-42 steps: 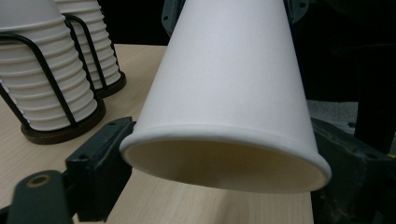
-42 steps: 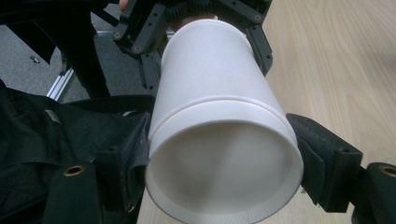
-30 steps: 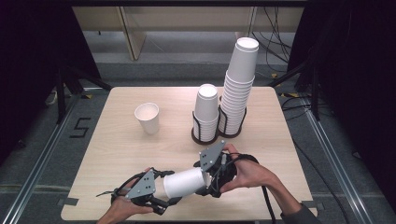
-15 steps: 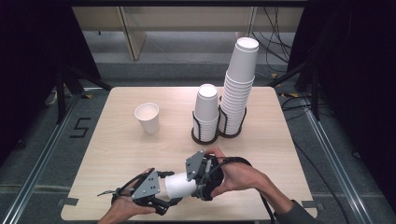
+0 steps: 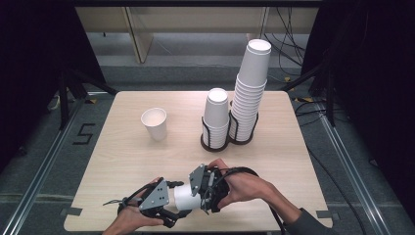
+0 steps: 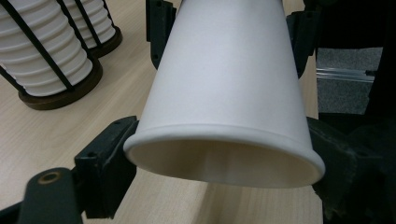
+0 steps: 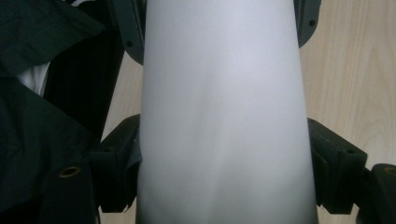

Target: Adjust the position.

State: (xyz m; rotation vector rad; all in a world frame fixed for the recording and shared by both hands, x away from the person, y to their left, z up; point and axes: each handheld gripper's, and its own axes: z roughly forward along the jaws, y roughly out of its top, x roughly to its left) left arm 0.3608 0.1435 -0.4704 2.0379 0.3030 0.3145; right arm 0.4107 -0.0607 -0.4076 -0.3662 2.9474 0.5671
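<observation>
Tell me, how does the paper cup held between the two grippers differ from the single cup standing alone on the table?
The held cup lies on its side above the table's near edge, gripped by the left gripper and the right gripper; the lone cup stands upright, mouth up, untouched. The held cup is off the table; the lone cup rests on it, farther back and left. Both are plain white paper cups.

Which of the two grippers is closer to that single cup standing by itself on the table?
Left. The left gripper sits below the lone upright cup, slightly to its right. The right gripper, clamped on the held cup too, is farther to the right.
</observation>
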